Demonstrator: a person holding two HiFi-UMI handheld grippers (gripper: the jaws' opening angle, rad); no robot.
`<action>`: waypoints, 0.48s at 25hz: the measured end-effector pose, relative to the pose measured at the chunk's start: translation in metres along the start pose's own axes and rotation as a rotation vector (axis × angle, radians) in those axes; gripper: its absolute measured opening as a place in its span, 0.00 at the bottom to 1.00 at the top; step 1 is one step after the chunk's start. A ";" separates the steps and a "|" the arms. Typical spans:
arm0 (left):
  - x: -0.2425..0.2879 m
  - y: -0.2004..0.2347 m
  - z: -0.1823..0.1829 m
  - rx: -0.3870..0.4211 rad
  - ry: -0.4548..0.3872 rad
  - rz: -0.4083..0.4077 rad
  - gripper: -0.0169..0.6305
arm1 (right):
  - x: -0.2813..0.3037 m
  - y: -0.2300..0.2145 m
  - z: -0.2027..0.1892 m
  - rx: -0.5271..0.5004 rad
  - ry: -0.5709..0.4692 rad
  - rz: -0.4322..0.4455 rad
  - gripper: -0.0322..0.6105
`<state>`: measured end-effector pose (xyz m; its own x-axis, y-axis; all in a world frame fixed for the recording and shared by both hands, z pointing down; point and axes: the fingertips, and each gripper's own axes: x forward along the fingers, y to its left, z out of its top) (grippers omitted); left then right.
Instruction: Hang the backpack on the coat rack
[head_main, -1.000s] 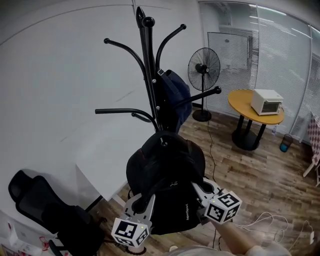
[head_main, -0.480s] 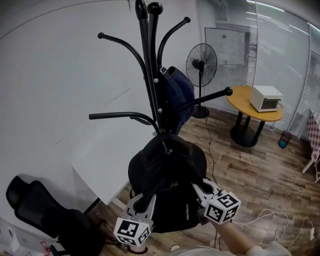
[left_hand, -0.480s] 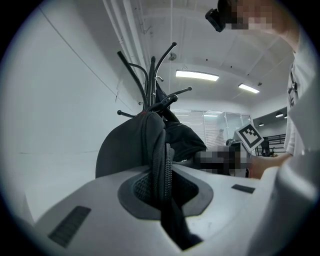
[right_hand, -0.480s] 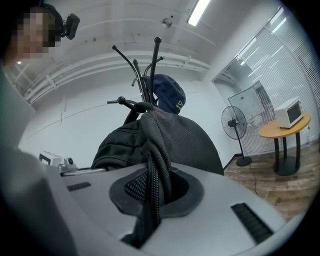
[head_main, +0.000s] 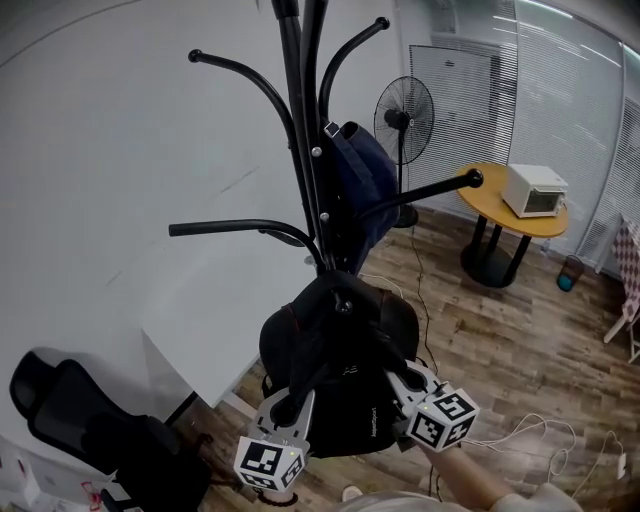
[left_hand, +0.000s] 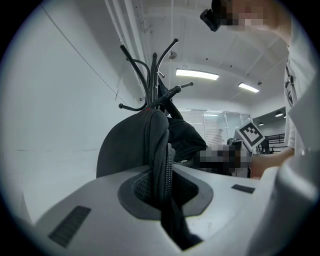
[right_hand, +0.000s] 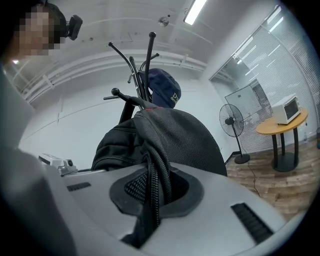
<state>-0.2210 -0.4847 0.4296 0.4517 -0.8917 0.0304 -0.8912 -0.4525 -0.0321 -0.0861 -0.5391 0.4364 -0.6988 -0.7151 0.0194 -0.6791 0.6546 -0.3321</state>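
A black backpack (head_main: 335, 360) hangs between my two grippers, just below the black coat rack (head_main: 305, 150) and close in front of its pole. My left gripper (head_main: 290, 408) is shut on a backpack strap (left_hand: 162, 165) at the bag's lower left. At the lower right, my right gripper (head_main: 397, 378) is shut on the other strap (right_hand: 152, 175). The backpack's top sits under the rack's lower arms, and I cannot tell whether it touches them. A navy bag (head_main: 355, 180) hangs on the rack behind.
A standing fan (head_main: 405, 110) and a round yellow table (head_main: 500, 215) with a white oven (head_main: 535, 190) stand at the right. A black office chair (head_main: 90, 430) is at the lower left. Cables (head_main: 540, 440) lie on the wood floor. A white wall is behind the rack.
The backpack and both grippers have sunk a little and come closer to the rack. The rack's top has slid out of the head view.
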 end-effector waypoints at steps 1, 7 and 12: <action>0.001 0.001 -0.002 0.002 -0.001 0.001 0.08 | 0.001 0.000 -0.002 -0.009 -0.001 -0.003 0.10; 0.006 0.005 -0.019 0.025 -0.028 0.015 0.08 | 0.004 -0.003 -0.013 -0.051 -0.012 -0.028 0.10; 0.012 0.008 -0.027 0.050 -0.066 0.034 0.09 | 0.004 -0.003 -0.021 -0.134 -0.017 -0.042 0.10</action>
<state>-0.2232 -0.4988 0.4572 0.4243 -0.9048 -0.0373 -0.9036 -0.4204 -0.0820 -0.0916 -0.5385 0.4570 -0.6658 -0.7460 0.0144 -0.7326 0.6500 -0.2019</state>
